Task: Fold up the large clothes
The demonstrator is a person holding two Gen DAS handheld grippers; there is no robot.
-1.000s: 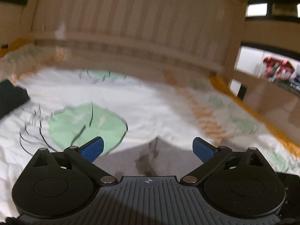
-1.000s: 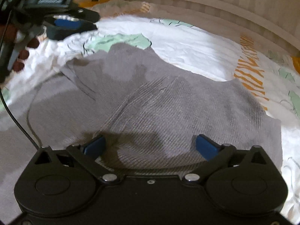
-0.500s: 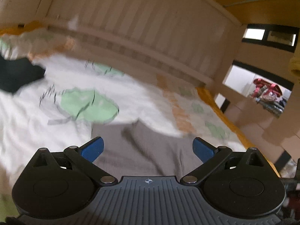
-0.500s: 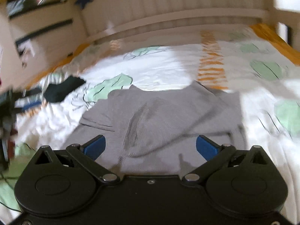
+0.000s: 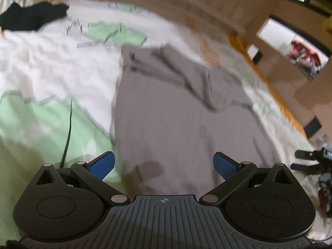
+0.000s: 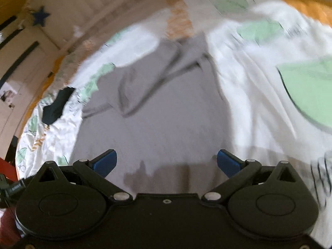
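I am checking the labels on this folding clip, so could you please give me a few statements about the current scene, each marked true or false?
1. The grey garment lies spread on the bed sheet. True.
2. The left tool is shut on the grey garment. False: its jaws stand wide apart with nothing between them.
3. A dark piece of clothing lies on the sheet, apart from the grey garment. True.
4. The right tool holds a sleeve. False: it is open and empty above the garment.
5. The sheet is plain white. False: it carries green and orange prints.
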